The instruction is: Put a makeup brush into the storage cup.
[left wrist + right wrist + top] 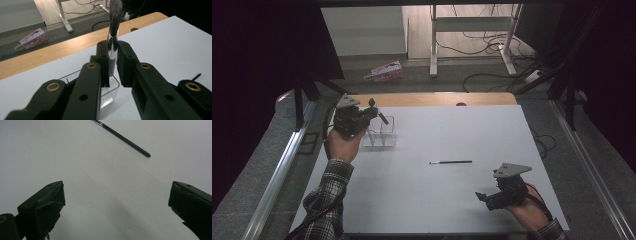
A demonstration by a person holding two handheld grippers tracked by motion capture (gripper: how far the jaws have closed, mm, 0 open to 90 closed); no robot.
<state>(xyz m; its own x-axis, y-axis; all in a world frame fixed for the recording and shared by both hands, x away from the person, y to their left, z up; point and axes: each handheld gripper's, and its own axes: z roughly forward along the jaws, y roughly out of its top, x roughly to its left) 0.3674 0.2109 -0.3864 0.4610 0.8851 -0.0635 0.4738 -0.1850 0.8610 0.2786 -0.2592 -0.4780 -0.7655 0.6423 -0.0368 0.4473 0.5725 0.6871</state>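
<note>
Up left, the left tongs (pixel 113 53) pinch a brush (pixel 113 27) over the clear organizer (pixel 381 134); the right tongs (pixel 116 202) gape empty.

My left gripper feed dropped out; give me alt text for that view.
The left gripper is clamped on a brush, bristles up, above a clear box on the white table. A pink bag lies on the floor beyond.

Dim light falls evenly on the white counter (pixel 437 200); the surroundings left and right sink into black. Shadows stay soft, and the near black jaws blur slightly.
</note>
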